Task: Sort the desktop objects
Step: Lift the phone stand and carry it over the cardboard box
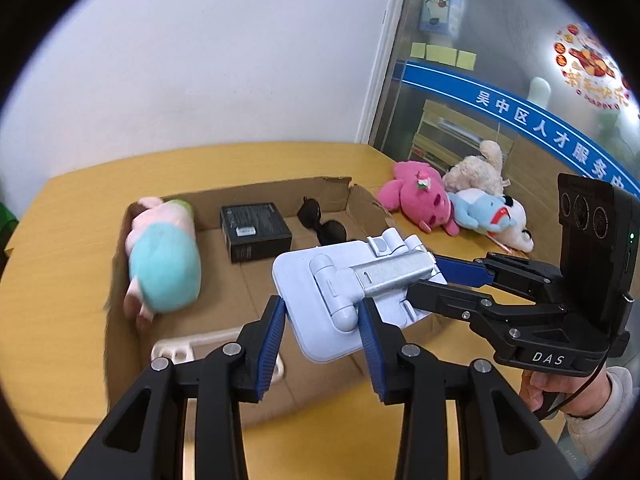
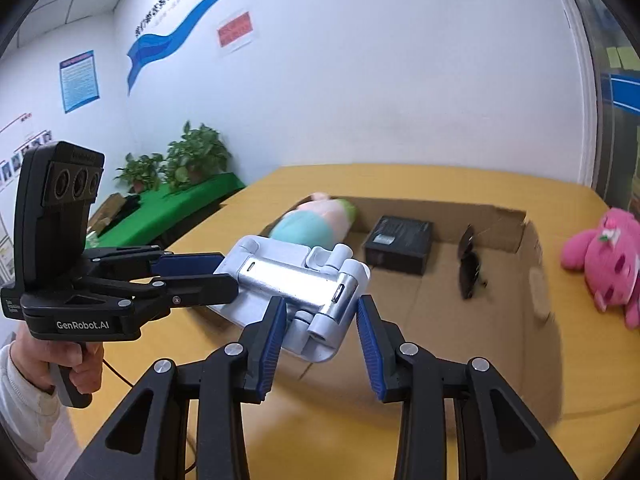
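Note:
A pale blue folding phone stand (image 1: 340,292) with a silver hinge is held in the air above a shallow cardboard box (image 1: 320,188). My left gripper (image 1: 322,334) is shut on its near end. My right gripper (image 1: 424,280) comes in from the right and is shut on its far end. In the right wrist view the stand (image 2: 296,276) sits between my right gripper's (image 2: 322,332) pads, and my left gripper (image 2: 224,272) clamps its left end.
In the box lie a pink-and-teal plush (image 1: 164,256), a black box (image 1: 254,230), sunglasses (image 1: 320,224) and a cream plastic piece (image 1: 180,350). Pink (image 1: 418,196), beige (image 1: 476,172) and blue-white (image 1: 492,212) plush toys lie on the yellow table (image 1: 60,280) at right.

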Motion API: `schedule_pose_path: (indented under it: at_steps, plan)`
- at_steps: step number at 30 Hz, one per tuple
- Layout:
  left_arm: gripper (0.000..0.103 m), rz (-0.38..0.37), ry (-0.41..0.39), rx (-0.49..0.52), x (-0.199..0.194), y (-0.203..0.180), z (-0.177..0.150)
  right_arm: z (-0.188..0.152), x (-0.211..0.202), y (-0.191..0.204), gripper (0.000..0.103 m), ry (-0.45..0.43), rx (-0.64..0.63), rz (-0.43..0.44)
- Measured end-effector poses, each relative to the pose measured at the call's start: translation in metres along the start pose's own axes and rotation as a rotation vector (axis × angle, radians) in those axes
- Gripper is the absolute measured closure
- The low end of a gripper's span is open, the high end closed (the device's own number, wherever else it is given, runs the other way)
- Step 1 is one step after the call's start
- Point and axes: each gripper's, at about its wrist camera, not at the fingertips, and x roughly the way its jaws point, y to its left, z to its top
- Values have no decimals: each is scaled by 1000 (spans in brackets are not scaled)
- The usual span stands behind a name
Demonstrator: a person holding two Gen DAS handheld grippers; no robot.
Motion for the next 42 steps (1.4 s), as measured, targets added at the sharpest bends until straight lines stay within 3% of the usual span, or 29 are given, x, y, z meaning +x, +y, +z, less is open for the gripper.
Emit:
schedule_pose_path:
  at_steps: [8, 14, 21, 32, 42]
  plan:
    - [66, -23, 81, -60, 69, 36, 41, 38, 56, -46, 68, 77, 64, -3]
    - [66, -30, 170, -134, 117, 67, 44, 45, 107, -72, 68, 186, 116, 19]
    - [66, -15, 287, -208, 166, 91, 32, 38, 171, -98, 68, 372, 182, 31]
    - [67, 31, 477, -240, 198, 97, 15, 19, 213, -108, 68, 587, 241, 11]
    - [67, 47, 523, -261, 199, 100, 4, 13, 218, -108, 68, 620, 271, -5]
